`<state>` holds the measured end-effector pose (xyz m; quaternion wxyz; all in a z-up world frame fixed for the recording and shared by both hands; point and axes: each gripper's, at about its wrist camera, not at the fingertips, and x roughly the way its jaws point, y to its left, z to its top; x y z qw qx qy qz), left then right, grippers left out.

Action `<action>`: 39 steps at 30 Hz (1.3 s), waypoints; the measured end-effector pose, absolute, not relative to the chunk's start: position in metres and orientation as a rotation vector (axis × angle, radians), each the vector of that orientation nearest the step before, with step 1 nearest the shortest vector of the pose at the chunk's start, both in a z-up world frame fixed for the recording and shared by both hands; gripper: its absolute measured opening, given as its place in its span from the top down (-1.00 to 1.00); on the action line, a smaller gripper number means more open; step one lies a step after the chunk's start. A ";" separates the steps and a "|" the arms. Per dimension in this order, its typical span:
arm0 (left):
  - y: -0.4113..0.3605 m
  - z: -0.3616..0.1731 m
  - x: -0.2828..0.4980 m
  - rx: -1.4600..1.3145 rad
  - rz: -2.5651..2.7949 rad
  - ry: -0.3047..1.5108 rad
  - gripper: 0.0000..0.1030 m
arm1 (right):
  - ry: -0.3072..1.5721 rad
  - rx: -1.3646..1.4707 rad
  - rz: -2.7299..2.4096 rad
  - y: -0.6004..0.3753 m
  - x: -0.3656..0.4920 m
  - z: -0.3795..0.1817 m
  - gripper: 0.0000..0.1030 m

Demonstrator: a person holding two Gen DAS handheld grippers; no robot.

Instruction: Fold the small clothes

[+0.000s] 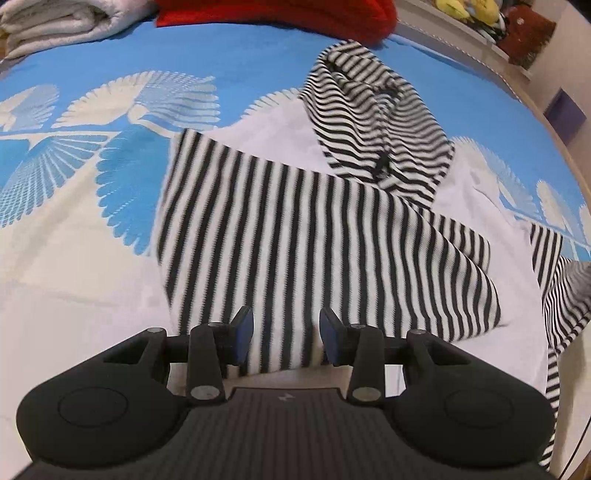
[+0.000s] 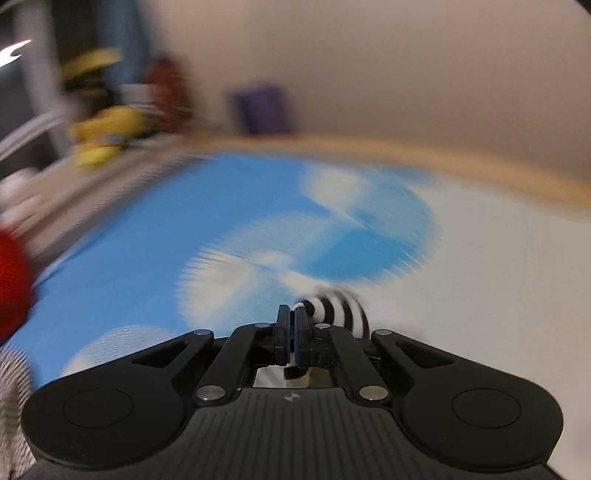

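A black-and-white striped small garment [image 1: 314, 221] lies partly folded on the blue and white bedspread [image 1: 110, 166], its hood bunched at the far side. My left gripper [image 1: 286, 339] is open just above the garment's near edge, holding nothing. My right gripper [image 2: 291, 332] is shut on a striped part of the garment [image 2: 340, 310], which bunches just past the fingers. The right wrist view is blurred by motion. A striped sleeve [image 1: 554, 314] hangs lifted at the right edge of the left wrist view.
A red cloth [image 1: 277, 14] and a folded white towel [image 1: 62, 22] lie at the far side of the bed. Yellow soft toys [image 1: 465, 9] sit on a shelf beyond. The wooden bed edge [image 2: 406, 155] curves along the right.
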<state>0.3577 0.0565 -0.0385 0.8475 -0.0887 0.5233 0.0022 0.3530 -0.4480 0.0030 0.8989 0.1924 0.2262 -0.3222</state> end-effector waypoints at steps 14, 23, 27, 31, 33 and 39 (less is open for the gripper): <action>0.106 -0.030 0.364 -0.329 0.103 1.082 0.15 | 0.889 -0.016 0.568 -0.152 0.337 -0.030 0.60; 0.110 -0.047 0.373 -0.456 0.096 1.084 0.15 | 1.059 0.275 0.102 -0.219 0.372 -0.061 0.37; 0.121 -0.061 0.380 -0.563 0.121 1.102 0.15 | 1.136 0.453 -0.101 -0.265 0.370 -0.081 0.39; 0.127 -0.073 0.382 -0.671 0.133 1.111 0.15 | 1.105 0.504 -0.187 -0.281 0.360 -0.068 0.37; 0.128 -0.078 0.382 -0.702 0.145 1.109 0.15 | 1.130 0.666 -0.199 -0.292 0.353 -0.067 0.32; 0.140 -0.086 0.379 -0.803 0.204 1.073 0.19 | 1.234 0.943 -0.250 -0.287 0.318 -0.094 0.25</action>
